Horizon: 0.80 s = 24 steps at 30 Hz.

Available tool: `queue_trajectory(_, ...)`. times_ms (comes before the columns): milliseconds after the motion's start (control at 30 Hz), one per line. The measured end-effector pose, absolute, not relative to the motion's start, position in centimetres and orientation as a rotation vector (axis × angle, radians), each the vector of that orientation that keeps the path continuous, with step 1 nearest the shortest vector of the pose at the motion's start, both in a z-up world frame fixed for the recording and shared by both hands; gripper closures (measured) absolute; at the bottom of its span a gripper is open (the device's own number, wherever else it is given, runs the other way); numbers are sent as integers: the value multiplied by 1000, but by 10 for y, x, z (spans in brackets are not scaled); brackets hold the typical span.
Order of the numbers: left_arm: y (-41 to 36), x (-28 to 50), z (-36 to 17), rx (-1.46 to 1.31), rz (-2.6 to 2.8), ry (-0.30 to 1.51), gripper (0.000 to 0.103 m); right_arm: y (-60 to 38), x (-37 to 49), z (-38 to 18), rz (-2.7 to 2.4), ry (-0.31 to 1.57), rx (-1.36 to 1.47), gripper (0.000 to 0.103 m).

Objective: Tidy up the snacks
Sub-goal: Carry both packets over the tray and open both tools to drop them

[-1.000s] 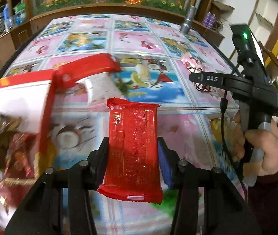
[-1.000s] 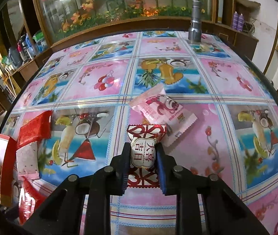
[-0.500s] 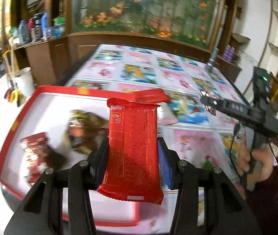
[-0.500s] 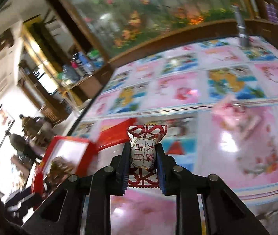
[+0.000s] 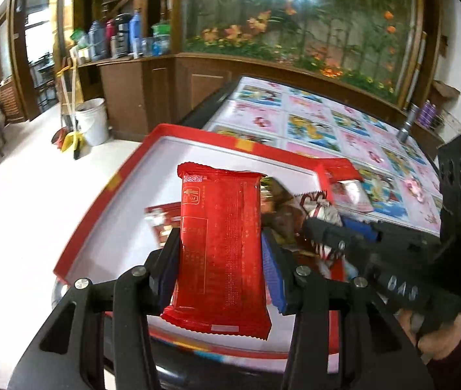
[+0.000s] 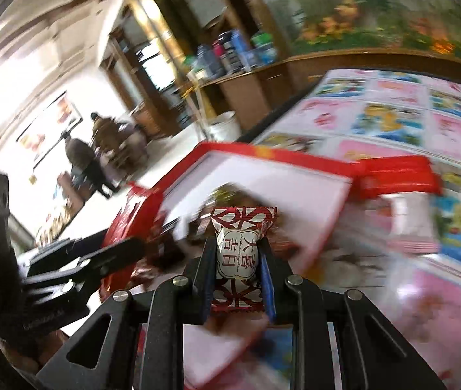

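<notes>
Left wrist view: the left claw (image 5: 220, 260) is closed on a flat red snack packet (image 5: 220, 253), which stands upright between its blue-padded fingers (image 5: 272, 276). Ahead of and below the claw lies a red-rimmed white tray (image 5: 100, 201) with a few wrapped snacks in it, resting at the edge of the worktop (image 5: 327, 123) with its picture-tiled cloth. To the right of this claw the right claw (image 5: 319, 224) reaches over the tray with a red-and-white candy (image 5: 318, 206) at its tip.

In the blurred right wrist view, the right claw (image 6: 236, 260) is pinched on that candy (image 6: 238, 253), held upright. The tray (image 6: 262, 178) sits just ahead of it, and the left claw (image 6: 113, 253) shows to its left.
</notes>
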<state>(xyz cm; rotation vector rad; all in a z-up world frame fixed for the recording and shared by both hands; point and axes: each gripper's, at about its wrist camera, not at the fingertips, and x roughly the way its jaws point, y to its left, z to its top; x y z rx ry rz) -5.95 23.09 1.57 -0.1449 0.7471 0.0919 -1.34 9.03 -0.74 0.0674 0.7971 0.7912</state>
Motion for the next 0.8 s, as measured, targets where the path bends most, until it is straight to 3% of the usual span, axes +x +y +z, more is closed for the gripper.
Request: queue_trajectory(800,255,-58,-2,-80,255,733,58,104,-22,-19,789,835,29,78)
